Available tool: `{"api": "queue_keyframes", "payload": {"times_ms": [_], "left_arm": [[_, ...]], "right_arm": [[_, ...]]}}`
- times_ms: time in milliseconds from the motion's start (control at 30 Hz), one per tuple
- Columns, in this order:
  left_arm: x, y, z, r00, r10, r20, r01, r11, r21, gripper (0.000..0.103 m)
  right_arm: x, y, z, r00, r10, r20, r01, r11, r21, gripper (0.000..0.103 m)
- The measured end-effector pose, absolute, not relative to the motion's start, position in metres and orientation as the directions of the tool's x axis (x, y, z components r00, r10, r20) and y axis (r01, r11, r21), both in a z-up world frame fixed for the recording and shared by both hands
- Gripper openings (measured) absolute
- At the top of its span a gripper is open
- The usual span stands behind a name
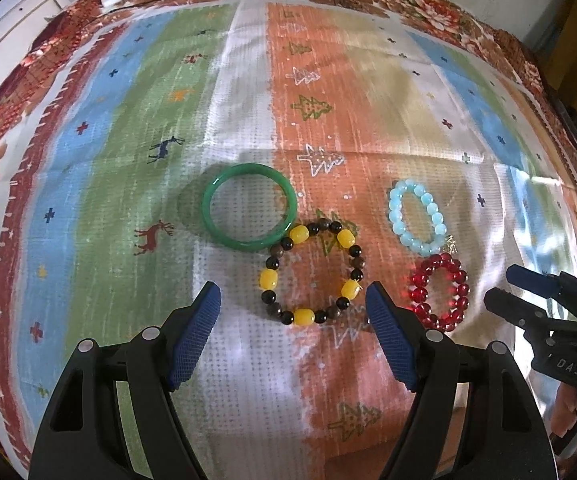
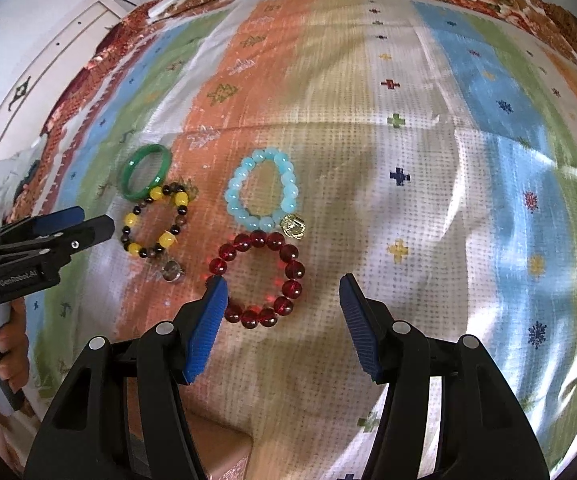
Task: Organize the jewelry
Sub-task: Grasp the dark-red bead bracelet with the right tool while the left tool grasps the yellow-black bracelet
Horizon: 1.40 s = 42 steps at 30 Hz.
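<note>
Bracelets: green bangle (image 1: 250, 205) touches yellow-black bracelet (image 1: 313, 273).

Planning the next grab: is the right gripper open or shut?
Open. The right gripper has its blue fingers spread apart, empty, just short of the red bracelet.

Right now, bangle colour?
Solid green bangle, touching the yellow-and-dark bead bracelet; clearest in the left wrist view.

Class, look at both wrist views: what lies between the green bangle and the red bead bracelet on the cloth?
The yellow-and-dark bead bracelet lies between the green bangle and the red bead bracelet, seen in both views.
</note>
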<state>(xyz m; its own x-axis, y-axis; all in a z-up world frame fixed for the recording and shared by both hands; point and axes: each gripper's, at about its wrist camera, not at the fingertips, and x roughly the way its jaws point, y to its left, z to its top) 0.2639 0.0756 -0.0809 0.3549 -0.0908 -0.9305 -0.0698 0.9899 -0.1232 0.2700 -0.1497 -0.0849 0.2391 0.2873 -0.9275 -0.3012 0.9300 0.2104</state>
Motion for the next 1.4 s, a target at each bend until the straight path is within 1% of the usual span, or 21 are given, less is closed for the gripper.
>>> {"api": "queue_keyframes", "payload": {"times_ms": [300,367,633,700,767,900,933,1000,1100,1133,1200,1233,1267,1300,1367,1400], "left_arm": [[0.274,0.077,-0.096,0.327,-0.113,-0.938,-0.068,0.987,-0.142,0.074],[0.276,0.078,-0.100,0.319,-0.113,-0.941,-0.070,0.987,-0.142,0.073],[0.282,0.082,-0.112,0.300,-0.108,-0.948,-0.074,0.988,-0.136,0.072],[0.284,0.082,-0.115,0.294,-0.106,-0.950,-0.069,0.989,-0.132,0.072],[0.286,0.081,-0.118,0.289,-0.092,-0.953,-0.066,0.991,-0.116,0.067],[0.286,0.080,-0.120,0.289,-0.079,-0.954,-0.055,0.994,-0.099,0.065],[0.286,0.080,-0.120,0.286,-0.078,-0.955,-0.053,0.994,-0.097,0.063],[0.286,0.080,-0.123,0.277,-0.065,-0.959,-0.050,0.995,-0.082,0.060],[0.286,0.078,-0.124,0.275,-0.041,-0.960,-0.037,0.998,-0.053,0.056],[0.286,0.077,-0.125,0.275,-0.036,-0.961,-0.033,0.998,-0.047,0.055],[0.286,0.076,-0.126,0.273,-0.021,-0.962,-0.026,0.999,-0.029,0.052],[0.286,0.075,-0.127,0.273,-0.011,-0.962,-0.022,1.000,-0.017,0.045],[0.286,0.074,-0.127,0.274,-0.003,-0.962,-0.013,1.000,-0.007,0.036],[0.285,0.073,-0.127,0.274,-0.004,-0.962,-0.007,1.000,-0.006,0.032],[0.284,0.073,-0.127,0.271,-0.011,-0.963,-0.006,1.000,-0.013,0.011],[0.285,0.074,-0.127,0.269,-0.014,-0.963,-0.007,1.000,-0.017,0.011]], "right_arm": [[0.278,-0.145,-0.099,0.214,0.283,-0.935,-0.301,0.930,0.212,0.058],[0.279,-0.144,-0.103,0.203,0.278,-0.939,-0.305,0.929,0.209,0.058],[0.285,-0.140,-0.115,0.182,0.263,-0.948,-0.306,0.931,0.199,0.058],[0.286,-0.138,-0.117,0.179,0.259,-0.949,-0.310,0.930,0.195,0.058],[0.287,-0.138,-0.119,0.178,0.258,-0.950,-0.311,0.930,0.194,0.058],[0.290,-0.136,-0.121,0.180,0.248,-0.952,-0.320,0.930,0.182,0.058],[0.290,-0.135,-0.122,0.182,0.239,-0.954,-0.326,0.930,0.171,0.056],[0.290,-0.134,-0.123,0.190,0.209,-0.959,-0.332,0.933,0.138,0.046],[0.292,-0.133,-0.124,0.192,0.187,-0.963,-0.332,0.936,0.115,0.037],[0.292,-0.134,-0.125,0.190,0.186,-0.964,-0.331,0.937,0.116,0.036],[0.293,-0.136,-0.125,0.187,0.185,-0.965,-0.329,0.937,0.116,0.030],[0.292,-0.137,-0.125,0.188,0.180,-0.966,-0.331,0.937,0.110,0.027],[0.292,-0.137,-0.126,0.189,0.171,-0.967,-0.335,0.937,0.100,0.021],[0.292,-0.137,-0.126,0.187,0.169,-0.968,-0.338,0.936,0.098,0.015],[0.291,-0.137,-0.126,0.188,0.168,-0.968,-0.343,0.935,0.096,0.014],[0.291,-0.137,-0.126,0.192,0.166,-0.967,-0.344,0.934,0.092,0.014]]}}
